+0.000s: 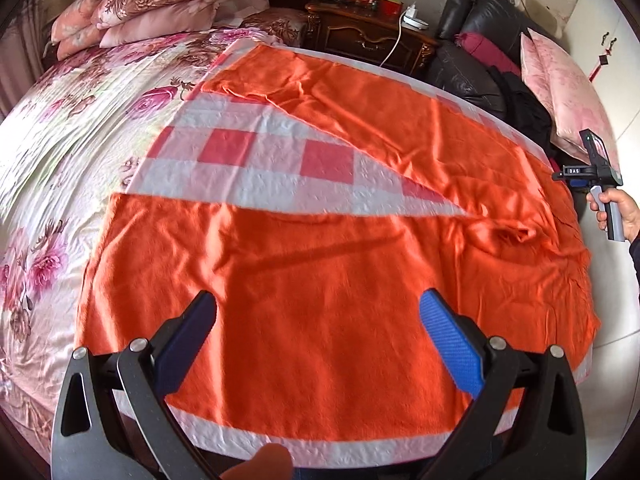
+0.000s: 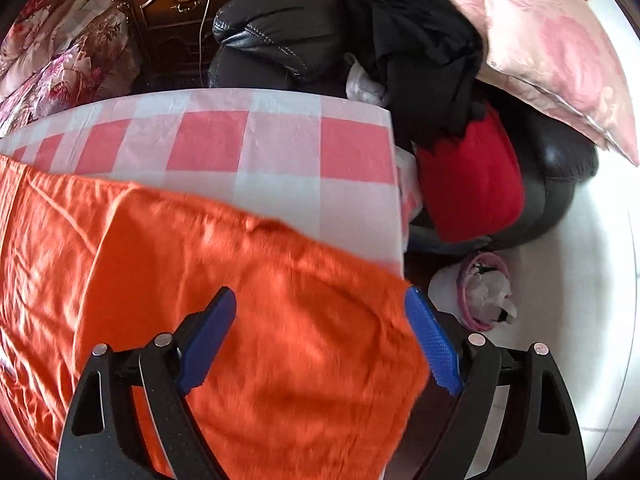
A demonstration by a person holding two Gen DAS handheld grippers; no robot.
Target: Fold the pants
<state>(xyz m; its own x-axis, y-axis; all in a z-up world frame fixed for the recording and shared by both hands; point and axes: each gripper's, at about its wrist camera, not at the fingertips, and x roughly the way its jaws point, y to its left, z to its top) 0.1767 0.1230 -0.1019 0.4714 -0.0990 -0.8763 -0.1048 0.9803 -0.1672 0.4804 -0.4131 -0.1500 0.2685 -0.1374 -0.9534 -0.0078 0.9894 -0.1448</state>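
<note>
Left wrist view: a pair of bright orange, soft fleecy pants (image 1: 320,280) lies spread flat on a table (image 1: 256,168) covered with a pink-and-white checked cloth. The two legs splay apart in a V, one running toward the far edge, the other lying across the near side, with a wedge of bare checked cloth between them. The waist end sits to the right, slightly rumpled. The left gripper (image 1: 318,312) hovers over the near leg with its blue-padded jaws wide apart, holding nothing. At the far right, the person's right hand (image 1: 616,216) grips the handle of the other tool beside the table edge. Behind the table are a bed with a floral pink quilt (image 1: 80,120), a dark carved wooden nightstand (image 1: 360,36) and a black leather sofa (image 1: 480,32) with a pink cushion.

Right wrist view: the right gripper (image 2: 320,312) hangs above the waist end of the pants (image 2: 240,300), at the table's corner (image 2: 360,208). Its jaws are also wide apart and empty; whether a pad touches the fabric cannot be told. Past the corner lie dark clothes and a red fabric item (image 2: 472,184) on the sofa, and a small pink basket (image 2: 486,292) on the pale floor.

Judging by this layout, folding has not begun: no fold is visible, the legs are not yet brought together, and every fold remains.
</note>
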